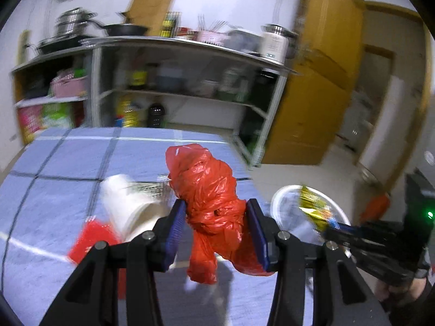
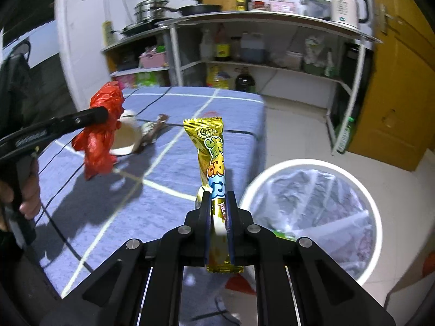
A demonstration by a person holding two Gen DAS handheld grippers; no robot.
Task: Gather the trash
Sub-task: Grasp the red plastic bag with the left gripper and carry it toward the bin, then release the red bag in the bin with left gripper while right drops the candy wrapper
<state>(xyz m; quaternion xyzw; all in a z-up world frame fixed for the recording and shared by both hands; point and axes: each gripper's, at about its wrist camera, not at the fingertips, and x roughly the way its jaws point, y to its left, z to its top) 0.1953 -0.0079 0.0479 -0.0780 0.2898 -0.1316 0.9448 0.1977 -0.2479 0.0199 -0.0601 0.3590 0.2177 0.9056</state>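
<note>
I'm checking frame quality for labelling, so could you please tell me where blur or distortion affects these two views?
Left wrist view: motion blur smears the shelves and white cup; the red bag in the left gripper stays fairly sharp. Right wrist view: crisper overall, the yellow wrapper print is legible; fisheye bends the shelves and bin rim.

Counting the things

There are two grippers [image 1: 216, 214] [image 2: 218, 203], one red bag [image 1: 212, 193], one gold wrapper [image 2: 210, 160], one white cup [image 2: 126, 138], one brown wrapper [image 2: 153, 131], one round bin [image 2: 312, 217] and one kettle [image 2: 345, 5].
</note>
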